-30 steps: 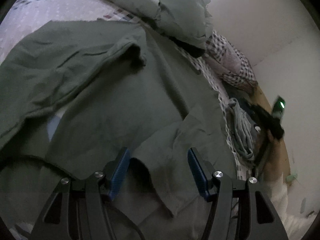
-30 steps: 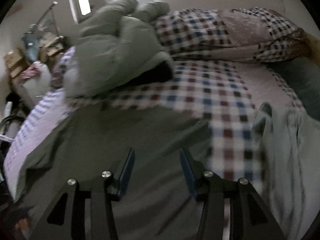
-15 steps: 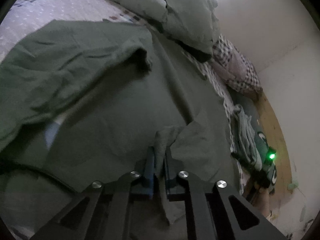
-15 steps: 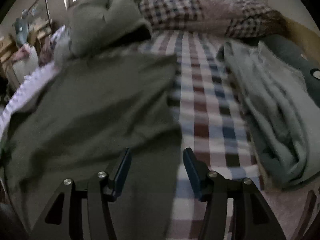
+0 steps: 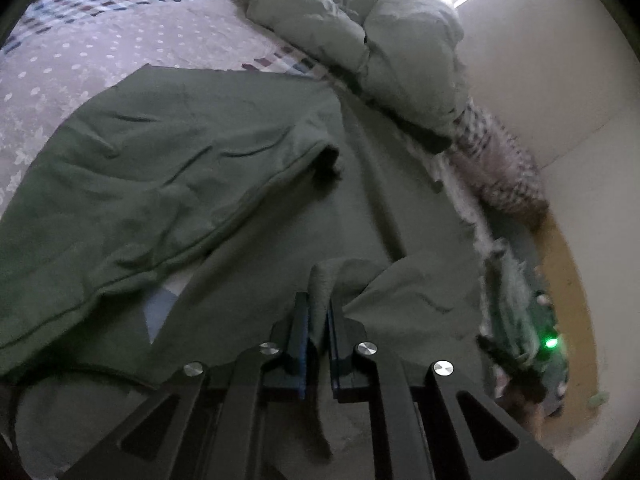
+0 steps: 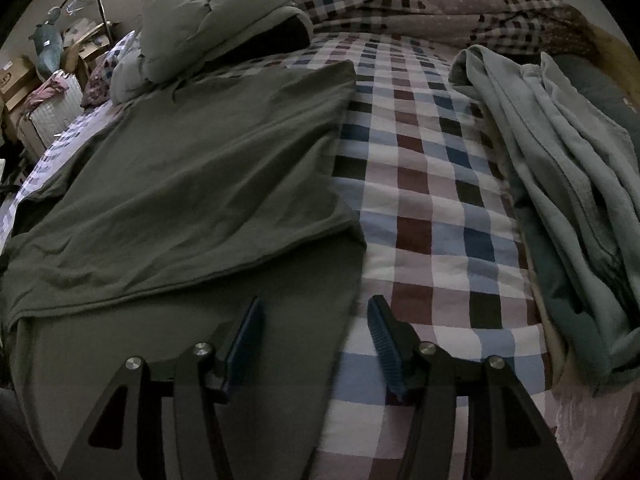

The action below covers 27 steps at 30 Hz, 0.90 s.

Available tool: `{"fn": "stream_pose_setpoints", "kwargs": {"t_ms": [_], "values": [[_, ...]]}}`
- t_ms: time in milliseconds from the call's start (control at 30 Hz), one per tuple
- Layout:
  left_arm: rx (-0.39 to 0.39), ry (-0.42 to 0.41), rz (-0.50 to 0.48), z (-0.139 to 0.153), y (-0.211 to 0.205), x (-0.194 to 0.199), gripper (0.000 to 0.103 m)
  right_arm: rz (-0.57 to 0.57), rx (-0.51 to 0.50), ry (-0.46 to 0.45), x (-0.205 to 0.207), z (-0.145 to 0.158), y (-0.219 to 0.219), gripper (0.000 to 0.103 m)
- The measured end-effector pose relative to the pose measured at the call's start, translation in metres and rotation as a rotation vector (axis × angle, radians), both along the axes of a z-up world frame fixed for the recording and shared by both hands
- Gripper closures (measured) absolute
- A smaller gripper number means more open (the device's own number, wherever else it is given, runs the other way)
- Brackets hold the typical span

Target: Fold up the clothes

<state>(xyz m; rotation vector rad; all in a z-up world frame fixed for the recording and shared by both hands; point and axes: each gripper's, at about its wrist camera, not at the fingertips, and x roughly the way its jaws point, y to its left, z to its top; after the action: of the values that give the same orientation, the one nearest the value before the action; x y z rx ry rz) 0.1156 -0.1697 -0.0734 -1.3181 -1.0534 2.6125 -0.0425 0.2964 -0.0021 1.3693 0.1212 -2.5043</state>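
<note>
On the bed, left wrist view: the left gripper (image 5: 318, 308) is clenched on a raised pleat of the dark green garment (image 5: 192, 168). Cloth stands up between the blue pads (image 5: 303, 328) and drapes away to the right. The garment lies spread over the checked cover (image 6: 420, 184), one layer folded over another, with a sleeve opening near the centre. A grey duvet (image 5: 376, 32) is bunched at the far end, just beside the garment's far edge. At the right edge, blurred, the other tool shows a green light (image 5: 551, 343).

Right wrist view: the right gripper (image 6: 316, 312) is released, fingers apart and low over the garment's right edge. That edge runs between the fingers; the pads do not press it. The left finger is above green cloth, the right finger above the cover. A pile of pale clothes (image 6: 560, 168) lies to the right, apart from the garment.
</note>
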Motion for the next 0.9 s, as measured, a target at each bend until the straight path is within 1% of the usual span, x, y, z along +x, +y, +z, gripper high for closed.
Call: {"fn": "stream_pose_setpoints", "kwargs": {"t_ms": [67, 100, 133, 167, 200, 233, 300, 367, 433, 500, 600, 700, 800, 833, 867, 900], "values": [[-0.038, 0.001, 0.001, 0.003, 0.001, 0.001, 0.091, -0.003, 0.015, 0.007, -0.001, 0.002, 0.002, 0.043], [-0.054, 0.002, 0.005, 0.004, 0.001, 0.002, 0.086, -0.005, 0.023, 0.010, -0.002, 0.003, 0.003, 0.043], [-0.067, 0.004, 0.011, 0.005, 0.000, 0.004, 0.077, -0.010, 0.032, 0.019, -0.001, 0.004, 0.003, 0.043], [-0.070, 0.014, 0.028, 0.007, -0.001, 0.006, 0.072, -0.018, 0.039, 0.034, 0.001, 0.008, 0.002, 0.043], [-0.073, 0.025, 0.045, 0.009, -0.003, 0.008, 0.062, -0.024, 0.038, 0.052, 0.002, 0.011, 0.002, 0.043], [-0.074, 0.038, 0.059, 0.011, -0.005, 0.010, 0.058, -0.027, 0.026, 0.069, 0.003, 0.016, 0.002, 0.043], [-0.078, 0.077, 0.073, 0.016, -0.007, 0.014, 0.055, -0.035, -0.011, 0.112, 0.007, 0.027, 0.002, 0.043], [-0.082, 0.098, 0.073, 0.019, -0.007, 0.017, 0.053, -0.034, -0.046, 0.154, 0.010, 0.035, 0.000, 0.043], [-0.087, 0.101, 0.062, 0.018, -0.005, 0.017, 0.047, -0.028, -0.070, 0.181, 0.012, 0.040, -0.003, 0.043], [-0.099, 0.076, 0.038, 0.015, -0.001, 0.013, 0.047, -0.024, -0.088, 0.169, 0.010, 0.039, -0.007, 0.043], [-0.145, 0.018, 0.018, 0.007, 0.004, 0.008, 0.047, -0.014, -0.136, 0.128, 0.006, 0.034, -0.011, 0.043], [-0.179, 0.022, 0.022, 0.010, 0.010, 0.008, 0.047, 0.003, -0.125, 0.120, 0.007, 0.029, -0.020, 0.043], [-0.166, 0.052, 0.039, 0.015, 0.010, 0.013, 0.047, 0.009, -0.121, 0.126, 0.010, 0.029, -0.026, 0.043], [-0.148, 0.074, 0.038, 0.017, 0.009, 0.015, 0.047, 0.010, -0.124, 0.129, 0.011, 0.029, -0.028, 0.043], [-0.136, 0.091, 0.035, 0.019, 0.009, 0.016, 0.045, 0.014, -0.128, 0.134, 0.012, 0.030, -0.030, 0.042], [-0.138, 0.089, 0.034, 0.018, 0.009, 0.016, 0.042, 0.021, -0.131, 0.138, 0.013, 0.031, -0.032, 0.042]]}}
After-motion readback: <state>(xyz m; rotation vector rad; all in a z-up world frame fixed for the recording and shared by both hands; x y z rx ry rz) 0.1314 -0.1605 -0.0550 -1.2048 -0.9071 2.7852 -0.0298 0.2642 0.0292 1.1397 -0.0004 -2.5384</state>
